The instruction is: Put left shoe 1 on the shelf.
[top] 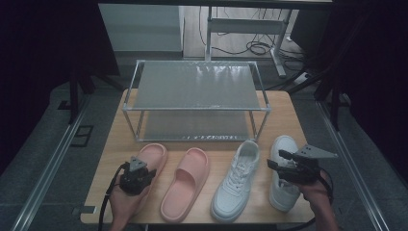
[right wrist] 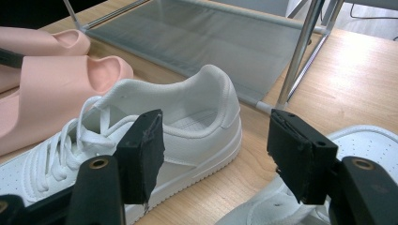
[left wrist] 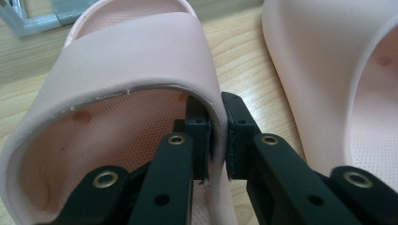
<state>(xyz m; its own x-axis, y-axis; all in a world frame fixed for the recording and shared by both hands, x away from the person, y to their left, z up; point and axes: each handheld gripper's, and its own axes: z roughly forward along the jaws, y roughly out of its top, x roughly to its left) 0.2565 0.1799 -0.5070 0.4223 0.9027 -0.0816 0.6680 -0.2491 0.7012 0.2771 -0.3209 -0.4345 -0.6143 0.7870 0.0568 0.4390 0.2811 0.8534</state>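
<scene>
Slides and sneakers in a row along the counter's (top: 284, 113) near edge, before a two-tier shoe rack (top: 195, 98). Left gripper (left wrist: 217, 140) fingers pinch the left pink slide's (left wrist: 136, 61) strap edge. Right gripper (right wrist: 213, 154) fingers spread above the right white sneaker (top: 281, 166).

Slippers (top: 185, 183) left of sneakers (top: 236, 180), before rack (top: 195, 86)

We note the table (top: 284, 115) is pale wood-grain with a satin sheen. The shoe rack (top: 195, 86) pairs shiny metal tubes with grey mesh-like fabric shelves. Both pink slides (left wrist: 136, 61) (top: 185, 183) look like matt foam, their footbeds finely dimpled. The white sneakers (right wrist: 187, 126) (top: 284, 173), at three o'clock of the slides, appear smooth leather-like with woven laces. The gripper jaws are matt black plastic.
</scene>
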